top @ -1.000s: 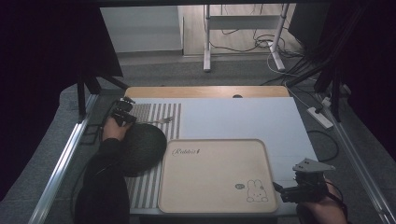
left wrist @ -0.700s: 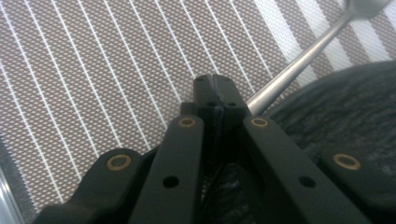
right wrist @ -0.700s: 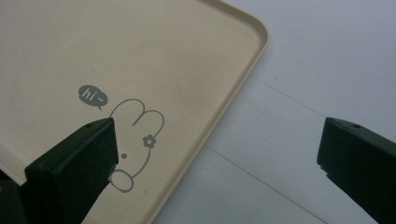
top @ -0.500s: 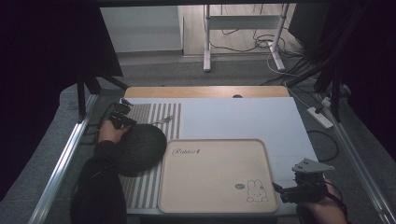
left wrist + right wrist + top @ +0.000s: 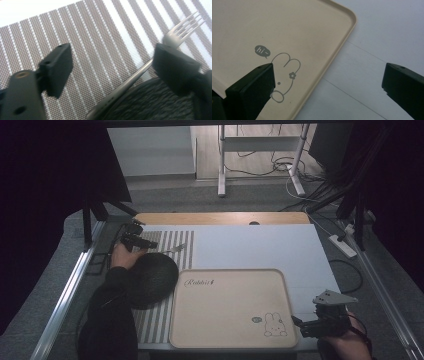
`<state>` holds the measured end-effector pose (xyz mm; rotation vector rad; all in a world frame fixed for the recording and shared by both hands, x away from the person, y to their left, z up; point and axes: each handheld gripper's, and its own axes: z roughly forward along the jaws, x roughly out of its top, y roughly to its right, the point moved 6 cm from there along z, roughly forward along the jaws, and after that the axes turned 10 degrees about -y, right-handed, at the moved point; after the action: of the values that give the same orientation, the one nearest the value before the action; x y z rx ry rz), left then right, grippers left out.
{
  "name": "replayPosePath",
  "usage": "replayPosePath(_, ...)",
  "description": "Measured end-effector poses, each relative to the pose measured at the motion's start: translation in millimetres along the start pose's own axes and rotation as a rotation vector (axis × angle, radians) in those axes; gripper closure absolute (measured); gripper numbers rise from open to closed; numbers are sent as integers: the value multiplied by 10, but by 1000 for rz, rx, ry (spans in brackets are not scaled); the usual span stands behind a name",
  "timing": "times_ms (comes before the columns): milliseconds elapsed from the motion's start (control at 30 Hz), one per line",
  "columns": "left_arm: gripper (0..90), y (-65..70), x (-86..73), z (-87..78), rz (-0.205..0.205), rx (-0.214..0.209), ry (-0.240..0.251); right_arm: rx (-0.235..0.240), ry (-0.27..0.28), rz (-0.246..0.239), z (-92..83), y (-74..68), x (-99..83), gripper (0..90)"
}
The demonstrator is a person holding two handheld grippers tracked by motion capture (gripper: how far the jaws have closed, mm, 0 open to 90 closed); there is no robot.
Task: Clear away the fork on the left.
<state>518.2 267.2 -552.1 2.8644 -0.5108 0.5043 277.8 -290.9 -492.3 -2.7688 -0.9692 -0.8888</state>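
Since the earlier frame the left gripper (image 5: pixel 110 65) has just opened its jaws wide, gripping nothing. The fork (image 5: pixel 140 72) lies between them, close against the jaw at right, on the striped mat (image 5: pixel 95 37) in the upper left of the high view, its handle over a dark round plate (image 5: pixel 152 277).

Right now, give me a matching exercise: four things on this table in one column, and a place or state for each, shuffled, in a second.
1. fork
2. tray
3. left gripper
4. dark round plate

A. beige, rabbit drawing in one corner
B. lying on the striped placemat, between open jaws
C. jaws just opened, pads clear of the fork
D. beside the tray, on the placemat

Pairs: 1-B, 2-A, 3-C, 4-D
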Motion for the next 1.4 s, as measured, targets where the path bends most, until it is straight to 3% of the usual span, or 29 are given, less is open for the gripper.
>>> replayPosePath(100, 72, 74, 36, 18, 28, -55, -14, 1, -1, 0, 1, -1, 0, 0)
replayPosePath(233, 5, 152, 66, 69, 64, -76, -51, 2, -2, 1, 3, -1, 0, 0)
replayPosePath(400, 0, 235, 101, 174, 119, -37, -113, 3, -3, 2, 4, 0, 0, 0)
replayPosePath(600, 0, 294, 157, 301, 134, -21, -161, 5, 0, 4, 5, 0, 0, 0)
replayPosePath(833, 31, 281, 191, 407, 168, 45, -250, 8, 2, 3, 3, 0, -1, 0)
replayPosePath(900, 56, 276, 195, 409, 176, 34, -264, 8, 2, 2, 2, 0, -1, 0)
replayPosePath(967, 110, 271, 203, 385, 199, 24, -272, 9, 2, 1, 1, 0, -2, 0)
replayPosePath(1167, 421, 245, 230, 306, 273, 12, -290, 10, 1, -4, 2, -4, -2, 0)
replayPosePath(1233, 583, 240, 236, 293, 297, 10, -286, 10, 2, -5, 2, -5, -2, 0)
replayPosePath(1300, 639, 238, 234, 285, 317, -4, -286, 11, 1, -6, 2, -6, -2, 0)
replayPosePath(1333, 776, 234, 230, 284, 338, 18, -283, 11, 1, -7, 2, -6, -3, 0)
replayPosePath(1400, 810, 235, 224, 283, 359, 23, -278, 11, 1, -7, 2, -7, -3, 0)
